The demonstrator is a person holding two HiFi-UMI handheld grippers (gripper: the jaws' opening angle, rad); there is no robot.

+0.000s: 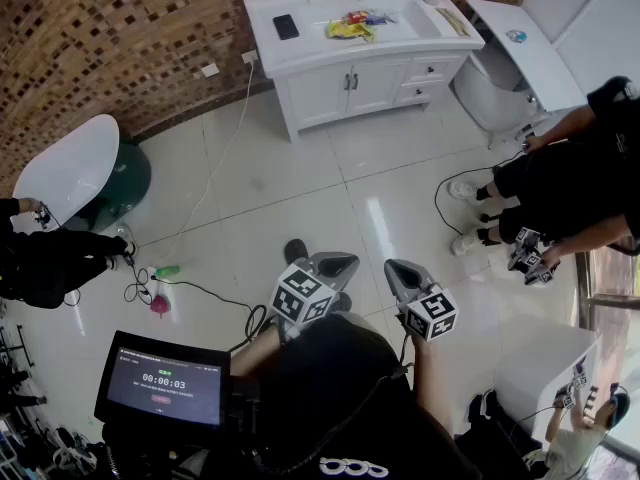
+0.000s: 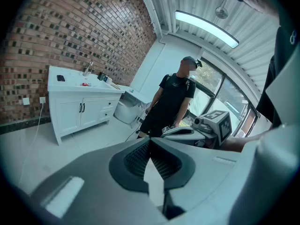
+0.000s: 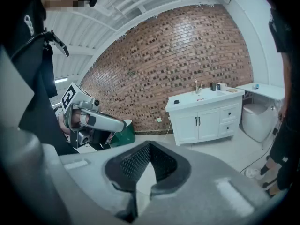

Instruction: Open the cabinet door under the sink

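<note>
Near the bottom centre of the head view, the left gripper and the right gripper are held side by side, close together and well above the glossy white tiled floor. In the left gripper view the grey jaws meet at their tips with nothing between them. The right gripper view shows the same: jaws drawn together and empty. Both grippers point toward the far side of the room and touch nothing.

Far across the floor, well apart from both grippers, stands the white under-sink vanity cabinet against the mottled brown brick wall. Its pair of white cabinet doors lies flush with the front, closed, with two dark handles at the middle seam. A column of small drawers sits to their right.

On the white countertop lie a flat black rectangular object and some colourful packets. A white toilet stands just right of the cabinet. A person in black clothing stands at the right, and a dark display screen sits at the near left.
</note>
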